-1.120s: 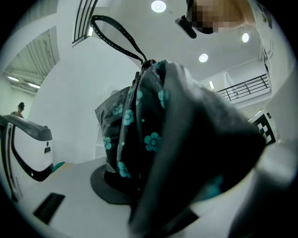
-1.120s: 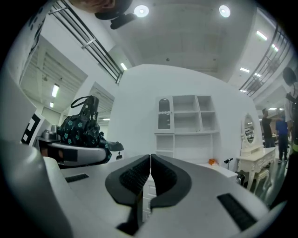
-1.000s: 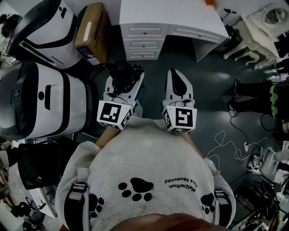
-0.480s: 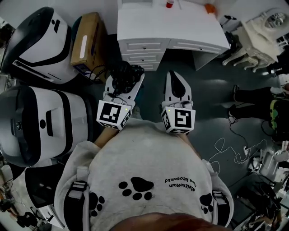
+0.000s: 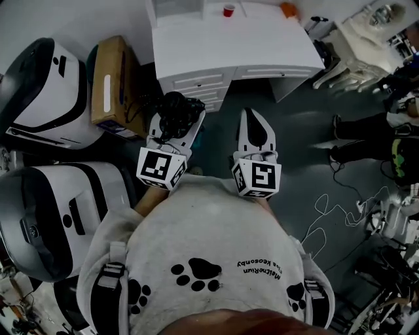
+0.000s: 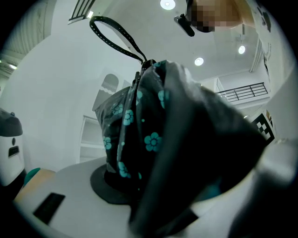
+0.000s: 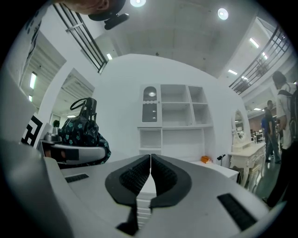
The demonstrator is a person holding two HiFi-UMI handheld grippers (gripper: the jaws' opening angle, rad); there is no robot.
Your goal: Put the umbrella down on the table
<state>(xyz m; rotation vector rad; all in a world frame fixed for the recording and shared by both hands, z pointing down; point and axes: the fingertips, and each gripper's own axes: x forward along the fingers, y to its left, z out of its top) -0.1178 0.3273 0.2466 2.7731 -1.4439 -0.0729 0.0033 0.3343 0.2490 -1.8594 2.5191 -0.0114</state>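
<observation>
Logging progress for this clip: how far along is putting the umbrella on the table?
Done: the umbrella is folded and clamped in the left gripper. In hand: it is held over the floor, short of the white table ahead. Left: reach the table, lay the umbrella on its top and open the jaws. The right gripper is shut and empty.

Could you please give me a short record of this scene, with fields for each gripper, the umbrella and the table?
left gripper: closed on the umbrella
right gripper: jaws together, nothing between them
umbrella: folded, black with teal flowers, strap loop on top, held clear of the table
table: white, with drawers, ahead of both grippers; red cup near its far edge
task state: umbrella not yet put down
</observation>
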